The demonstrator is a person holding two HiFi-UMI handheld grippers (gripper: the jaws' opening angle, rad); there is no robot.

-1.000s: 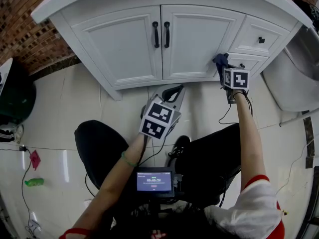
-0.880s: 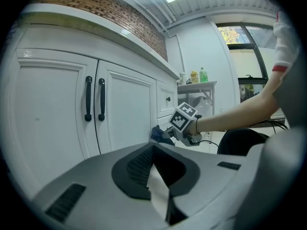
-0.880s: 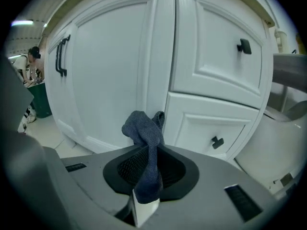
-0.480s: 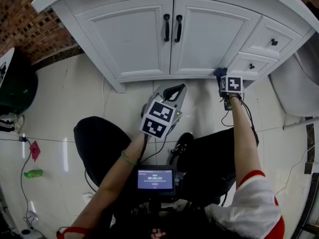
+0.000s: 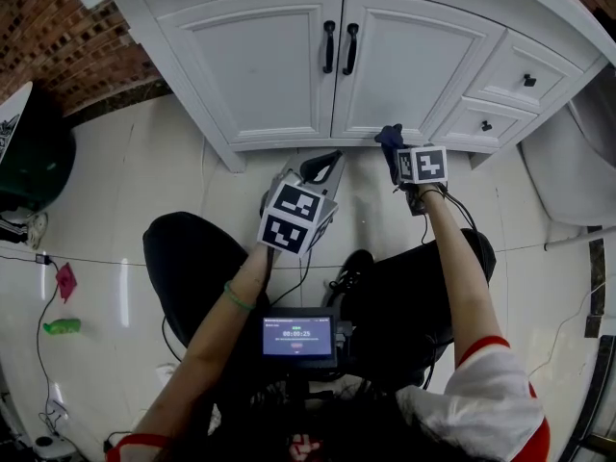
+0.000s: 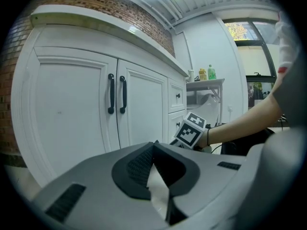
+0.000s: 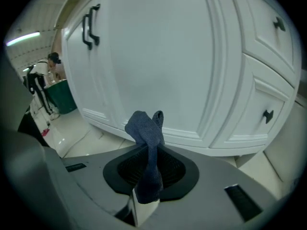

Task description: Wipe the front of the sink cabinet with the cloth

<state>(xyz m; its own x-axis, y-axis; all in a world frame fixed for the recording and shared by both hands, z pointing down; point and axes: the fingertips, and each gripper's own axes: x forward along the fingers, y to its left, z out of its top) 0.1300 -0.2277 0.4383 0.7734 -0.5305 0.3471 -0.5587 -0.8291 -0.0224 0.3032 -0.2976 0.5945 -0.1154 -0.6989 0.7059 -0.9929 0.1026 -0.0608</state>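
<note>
You're pinching the cloth (image 7: 146, 131) in the right hand-held gripper (image 7: 146, 188), with the jaws clamping its lower end. The free end is standing up ahead of them in a loose twist. It's sitting low, by the bottom rail of the cabinet (image 7: 158, 56), under the right door (image 5: 409, 61) and just above the floor (image 5: 173, 191). I can't tell whether it's actually touching.

Handling, as I'm judging it: the cloth is looking light, soft and floppy, so it's going to fold rather than push. The small wad is going to give a narrow wipe, so grip further in or bunch it for more face. There's nothing fragile here.

The left hand-held gripper (image 5: 320, 167) is hanging well back from the cabinet. Its jaws are pressed together and it's carrying nothing.

- **Right gripper view:** it's showing the pinch and the twist, which the head view is reducing to a dark blob (image 5: 389, 138).
- **Head view:** it's showing your position along the front, with both doors, the handles (image 5: 340, 46) and the drawers (image 5: 525, 80).
- **Left gripper view:** it's giving the front side-on, and the cloth isn't showing there.
</note>
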